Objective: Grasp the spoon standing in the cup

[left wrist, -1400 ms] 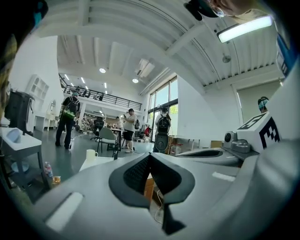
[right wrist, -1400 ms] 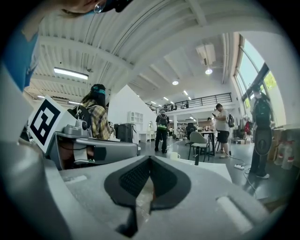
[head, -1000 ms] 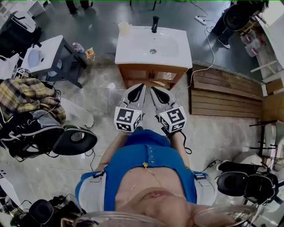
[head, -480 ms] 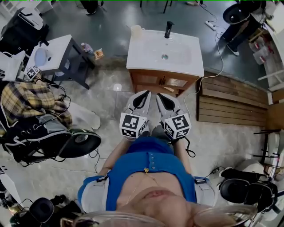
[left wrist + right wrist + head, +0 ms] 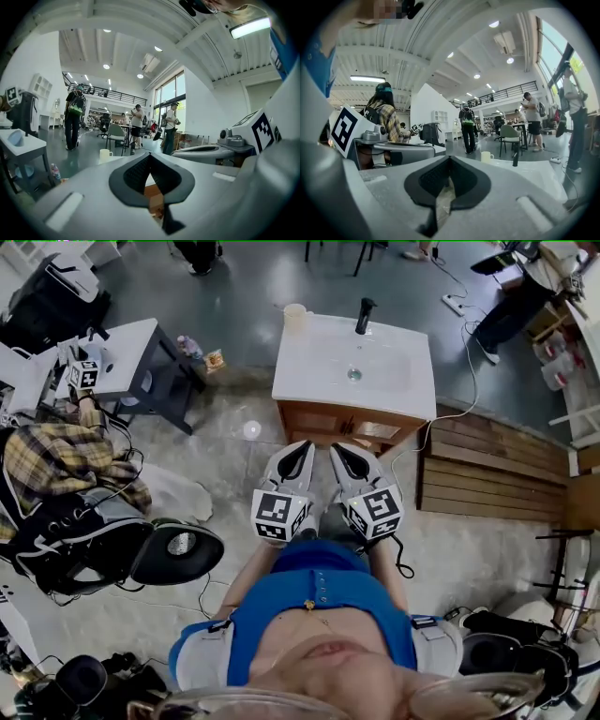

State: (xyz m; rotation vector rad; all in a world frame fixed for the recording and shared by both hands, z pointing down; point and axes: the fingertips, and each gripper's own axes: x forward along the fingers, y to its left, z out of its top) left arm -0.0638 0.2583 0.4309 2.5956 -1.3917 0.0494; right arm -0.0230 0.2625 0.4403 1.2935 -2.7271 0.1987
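A cream cup (image 5: 295, 317) stands on the back left corner of the white washbasin top (image 5: 309, 367), left of the black tap (image 5: 364, 315). The same cup shows small in the left gripper view (image 5: 106, 154) and the right gripper view (image 5: 486, 156). No spoon can be made out in it at this distance. My left gripper (image 5: 304, 446) and right gripper (image 5: 336, 447) are held side by side in front of the wooden cabinet (image 5: 347, 423), well short of the cup. Both are shut with nothing in them, pads meeting at the tips (image 5: 150, 155) (image 5: 449, 158).
A dark side table with a white top (image 5: 131, 343) stands at the left, with a plaid garment (image 5: 56, 451) and black gear on the floor near it. Wooden slats (image 5: 487, 460) lie to the right. A cable runs along the floor. Several people stand in the background.
The washbasin has shifted right in the head view as both grippers, still side by side and shut, came closer to it. A hand with a marker cube has appeared at the left.
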